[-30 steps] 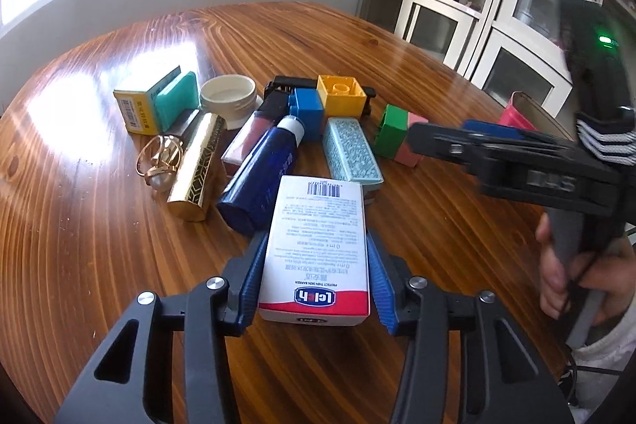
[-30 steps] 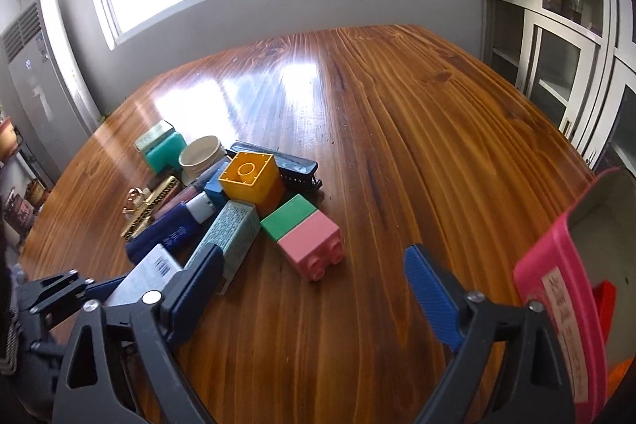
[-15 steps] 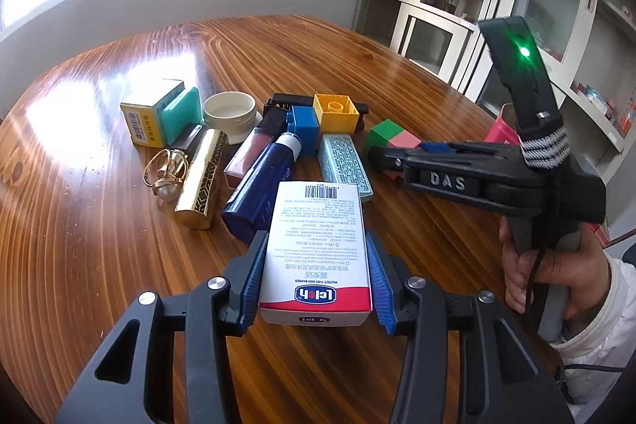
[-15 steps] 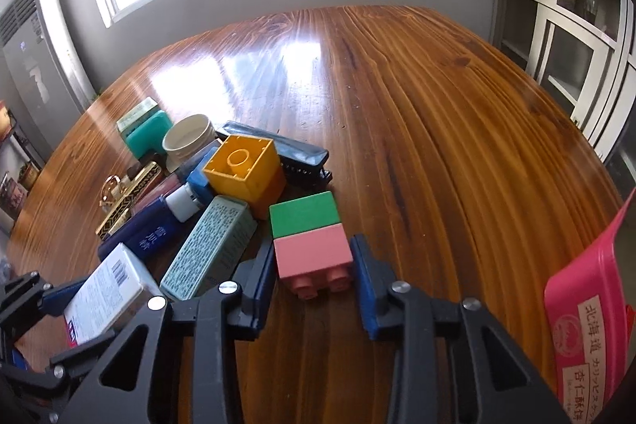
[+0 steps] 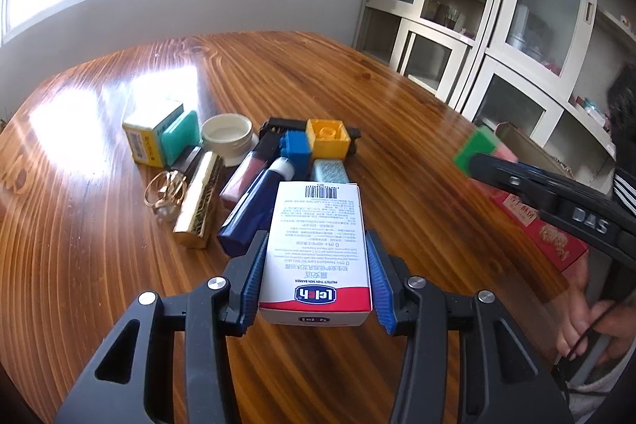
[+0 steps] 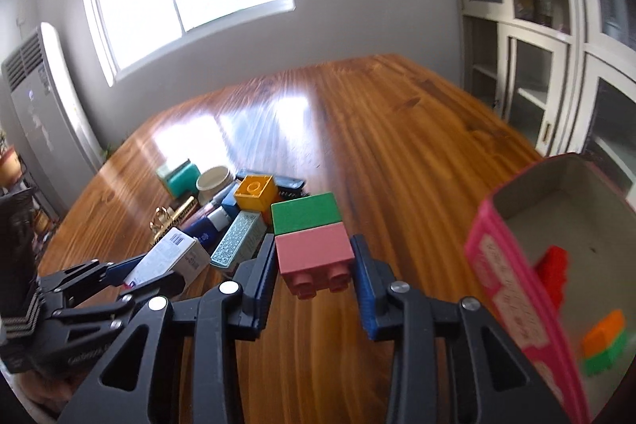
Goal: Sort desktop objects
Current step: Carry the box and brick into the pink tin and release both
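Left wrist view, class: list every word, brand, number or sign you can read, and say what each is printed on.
"0 m+" and "PROTECT THIN SKIN BARRIER": upside down on the white carton in the left gripper.
Its barcode digits, fine print and blue logo: too small or unclear.
"DAS": inverted on the right gripper, holding the green-and-pink block.
Pink box characters: blurred.
Yellow box barcode: unreadable.

Green-pink block pair (image 6: 312,239) aloft, studs toward cam; white-red carton (image 5: 317,245) flat, barcode end away, beside the pile.
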### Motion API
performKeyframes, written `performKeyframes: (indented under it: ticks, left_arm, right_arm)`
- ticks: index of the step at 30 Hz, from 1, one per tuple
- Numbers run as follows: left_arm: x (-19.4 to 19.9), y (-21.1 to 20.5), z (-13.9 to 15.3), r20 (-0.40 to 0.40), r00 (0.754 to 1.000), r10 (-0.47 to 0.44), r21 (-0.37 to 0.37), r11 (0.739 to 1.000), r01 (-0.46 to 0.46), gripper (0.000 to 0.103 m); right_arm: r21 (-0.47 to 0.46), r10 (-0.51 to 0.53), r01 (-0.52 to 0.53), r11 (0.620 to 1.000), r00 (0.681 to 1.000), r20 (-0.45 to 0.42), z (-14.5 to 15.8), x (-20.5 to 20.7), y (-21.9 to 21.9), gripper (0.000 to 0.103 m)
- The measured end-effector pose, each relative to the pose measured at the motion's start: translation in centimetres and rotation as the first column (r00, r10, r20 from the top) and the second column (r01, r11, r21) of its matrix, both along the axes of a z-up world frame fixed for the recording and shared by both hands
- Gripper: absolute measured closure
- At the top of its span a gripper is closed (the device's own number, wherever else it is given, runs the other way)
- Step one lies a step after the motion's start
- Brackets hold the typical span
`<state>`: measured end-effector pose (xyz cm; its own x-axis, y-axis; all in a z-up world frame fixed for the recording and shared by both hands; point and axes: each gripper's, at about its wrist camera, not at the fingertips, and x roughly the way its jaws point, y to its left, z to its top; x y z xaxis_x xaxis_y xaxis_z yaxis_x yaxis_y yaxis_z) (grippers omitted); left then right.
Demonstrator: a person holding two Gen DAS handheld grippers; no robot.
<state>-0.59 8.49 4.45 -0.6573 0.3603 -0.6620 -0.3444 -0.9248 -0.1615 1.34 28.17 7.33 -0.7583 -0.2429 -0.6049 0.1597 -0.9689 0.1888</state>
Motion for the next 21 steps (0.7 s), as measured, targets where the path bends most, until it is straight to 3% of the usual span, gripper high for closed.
performKeyframes:
  ticks: [12, 21]
  left_arm:
    - [1.7, 6.5, 3.5, -0.078, 0.991, -0.107, -0.045, 0.994, 0.103, 0.053]
    - [3.4, 14.8, 5.4, -0.112, 0.962, -0.251, -0.084, 0.967, 0.242, 0.053]
  right_arm:
    - [-0.074, -0.203, 0.195, 0.978, 0.972, -0.115, 2.5, 6.4, 8.3, 0.063]
    - [-0.121, -0.39, 0.374, 0.919, 0.907, -0.157, 2.7, 11.0, 16.5, 0.063]
